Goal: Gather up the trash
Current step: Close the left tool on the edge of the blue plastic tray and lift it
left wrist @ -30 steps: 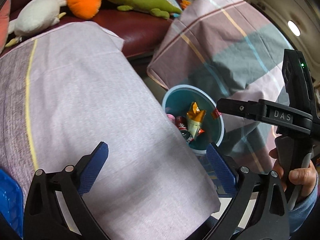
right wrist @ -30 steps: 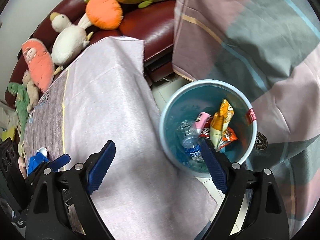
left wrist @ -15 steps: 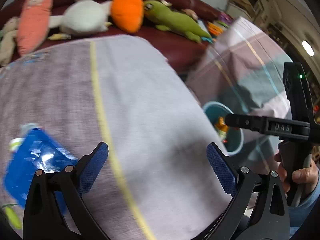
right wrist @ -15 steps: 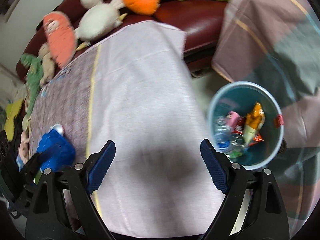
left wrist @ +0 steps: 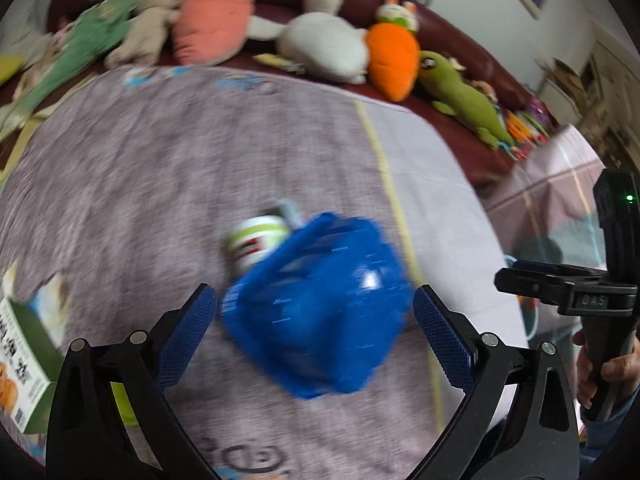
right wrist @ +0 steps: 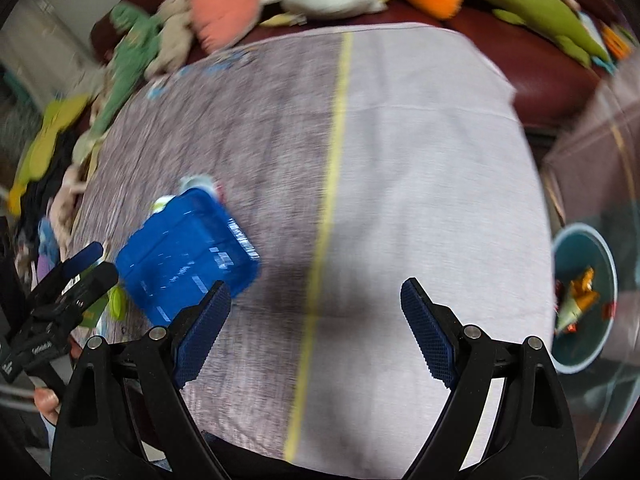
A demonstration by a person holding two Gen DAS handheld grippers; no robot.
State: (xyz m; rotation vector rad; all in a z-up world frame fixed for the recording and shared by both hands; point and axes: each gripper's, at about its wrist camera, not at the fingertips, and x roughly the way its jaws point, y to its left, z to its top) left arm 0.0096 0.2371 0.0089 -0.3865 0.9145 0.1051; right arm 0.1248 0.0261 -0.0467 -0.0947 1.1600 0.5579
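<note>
Seeing both grippers over the purple-grey cloth-covered table (right wrist: 420, 160), frames motion-blurred. My left gripper (left wrist: 314, 320) has its jaws spread wide, nothing clamped; the crumpled blue plastic bag (left wrist: 320, 308) lies on the cloth in the gap between the blue pads, and I can't tell whether either pad touches it. A white cup-like container with a green-and-red label (left wrist: 256, 242) sits just behind the bag, touching it, partly hidden. A green-and-white printed carton (left wrist: 24, 360) lies at the left edge of the left view.

My right gripper (right wrist: 314, 328) is also released, jaws wide, only bare cloth and the yellow stripe (right wrist: 328, 200) between them. From that view the bag (right wrist: 184, 256) sits left of the stripe, near the left tool's fingertips (right wrist: 86, 256).

The round teal trash bin (right wrist: 600, 344) stands off the table's right side, with orange and red wrappers (right wrist: 580, 296) inside.

Plush toys (left wrist: 324, 44) line the dark red sofa (left wrist: 472, 56) beyond the table.
</note>
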